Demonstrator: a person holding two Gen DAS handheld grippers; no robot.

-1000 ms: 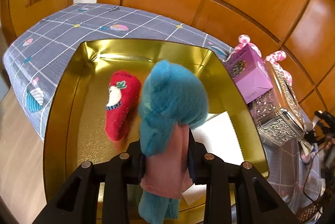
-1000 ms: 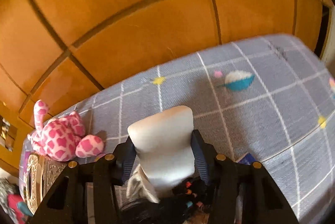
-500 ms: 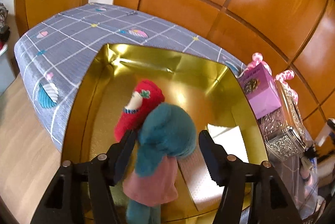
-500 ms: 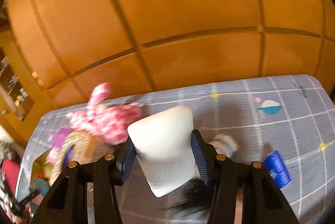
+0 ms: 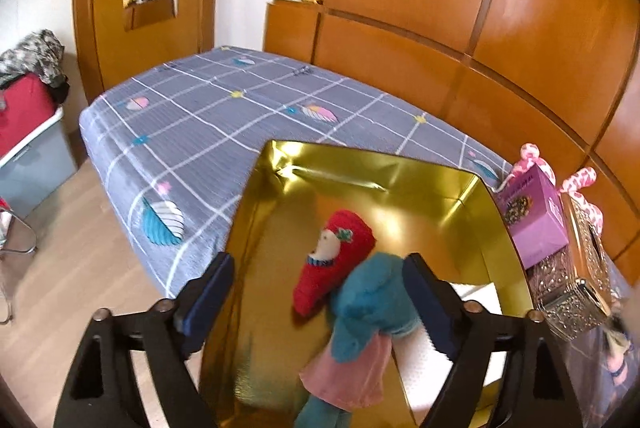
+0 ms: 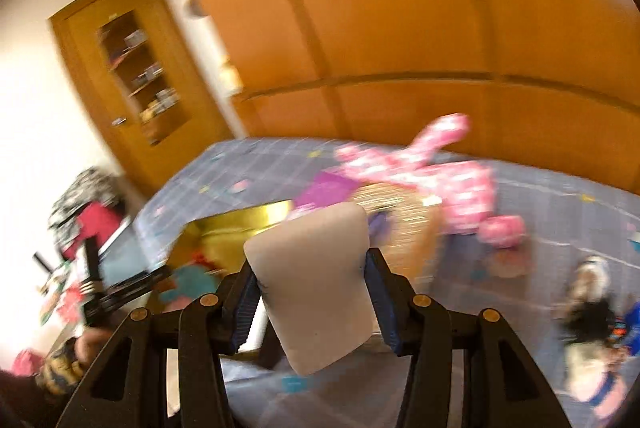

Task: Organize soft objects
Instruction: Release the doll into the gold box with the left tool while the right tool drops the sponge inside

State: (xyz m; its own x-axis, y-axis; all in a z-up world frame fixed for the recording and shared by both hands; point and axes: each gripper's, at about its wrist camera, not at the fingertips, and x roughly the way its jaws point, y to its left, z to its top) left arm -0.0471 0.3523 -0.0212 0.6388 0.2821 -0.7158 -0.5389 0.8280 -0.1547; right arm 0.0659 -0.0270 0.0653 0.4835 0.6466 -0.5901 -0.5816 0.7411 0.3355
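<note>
1. Left tongs (image 5: 316, 292) spread wide over the gold box (image 5: 256, 228); nothing between the fingers.
2. Teal toy (image 5: 372, 312) in a pink dress lies in the box, leaning on the red sock (image 5: 332, 264). A white sheet (image 5: 424, 360) covers the box floor at right.
3. Right tongs (image 6: 312, 292) pinching a white block (image 6: 316, 288); view is blurred.
4. Step in hand, my read: carry the block to the box. Come in over the near rim, lower onto bare gold floor left of the sock, spread only when low so it doesn't bounce out. Keep left tongs out of the way.
5. Beyond the box: purple carton (image 5: 532, 216), silver case (image 5: 576, 288), pink spotted plush (image 6: 424, 167), all on the bed (image 5: 224, 107).
6. More soft things at right on the bed, too blurred to name.
</note>
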